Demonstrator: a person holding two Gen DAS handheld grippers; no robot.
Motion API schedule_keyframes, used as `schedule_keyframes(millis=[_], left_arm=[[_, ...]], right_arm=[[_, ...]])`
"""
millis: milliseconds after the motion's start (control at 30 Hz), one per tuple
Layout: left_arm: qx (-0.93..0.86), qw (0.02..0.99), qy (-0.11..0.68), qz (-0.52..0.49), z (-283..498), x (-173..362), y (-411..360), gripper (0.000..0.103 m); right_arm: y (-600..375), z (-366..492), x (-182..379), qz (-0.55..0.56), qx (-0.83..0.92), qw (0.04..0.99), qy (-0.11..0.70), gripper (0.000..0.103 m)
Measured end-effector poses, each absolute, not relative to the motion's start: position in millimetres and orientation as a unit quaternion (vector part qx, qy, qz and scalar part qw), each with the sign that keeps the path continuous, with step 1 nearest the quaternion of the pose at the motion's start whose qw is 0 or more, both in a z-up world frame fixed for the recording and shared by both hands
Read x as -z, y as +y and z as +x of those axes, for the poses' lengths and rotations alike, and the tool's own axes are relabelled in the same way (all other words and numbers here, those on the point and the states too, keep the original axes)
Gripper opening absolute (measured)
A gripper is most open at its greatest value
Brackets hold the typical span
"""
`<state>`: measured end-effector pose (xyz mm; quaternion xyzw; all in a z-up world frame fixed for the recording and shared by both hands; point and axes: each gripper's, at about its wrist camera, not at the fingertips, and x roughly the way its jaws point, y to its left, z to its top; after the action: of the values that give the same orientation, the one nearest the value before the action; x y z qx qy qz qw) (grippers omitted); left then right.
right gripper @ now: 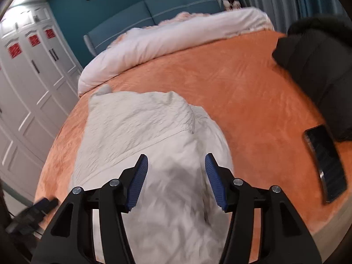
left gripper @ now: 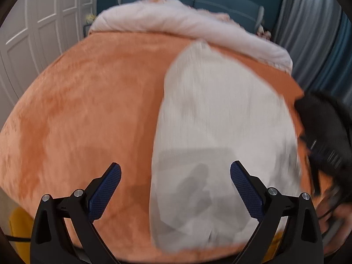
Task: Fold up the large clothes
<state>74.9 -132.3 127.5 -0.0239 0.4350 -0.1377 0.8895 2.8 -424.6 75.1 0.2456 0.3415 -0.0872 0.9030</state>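
White garment [right gripper: 140, 136] lies lengthwise on the orange bed [right gripper: 253, 92], both grippers released above its near end.

Left gripper [left gripper: 175, 189] and right gripper [right gripper: 176, 176] hover spread, holding nothing, probably lining up on the blurred near hem. Bare blanket opens to the left; a phone [right gripper: 325, 162] and black clothes [right gripper: 319, 66] crowd the right edge.

garment [right gripper: 140, 136] on bed [right gripper: 242, 92], phone [right gripper: 325, 162] right.
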Motion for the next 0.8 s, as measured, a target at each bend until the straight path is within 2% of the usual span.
schedule_keyframes(millis=[33,100,167,300,467,800], left_arm=[[0.138,0.892,0.430,-0.038,84,-135,-134,0.097],[0.140,0.895,0.419,-0.061,108,-146,-142,0.097],[0.132,0.895,0.420,-0.069,134,-153,-154,0.097],[0.129,0.901,0.411,-0.055,165,-155,-179,0.097],[0.132,0.877,0.463,-0.006,182,-95,-216,0.097],[0.114,0.896,0.430,-0.021,184,-45,-226,0.098]], right_arm=[[-430,13,-65,0.267,0.079,0.895,0.349,0.052],[-431,26,-55,0.287,0.058,0.882,0.369,0.009],[-433,24,-51,0.293,0.060,0.882,0.365,0.002],[-437,0,-45,0.296,0.082,0.884,0.353,0.001],[-445,-1,-2,0.316,0.107,0.862,0.382,0.001],[-451,15,25,0.305,0.100,0.865,0.386,0.000]])
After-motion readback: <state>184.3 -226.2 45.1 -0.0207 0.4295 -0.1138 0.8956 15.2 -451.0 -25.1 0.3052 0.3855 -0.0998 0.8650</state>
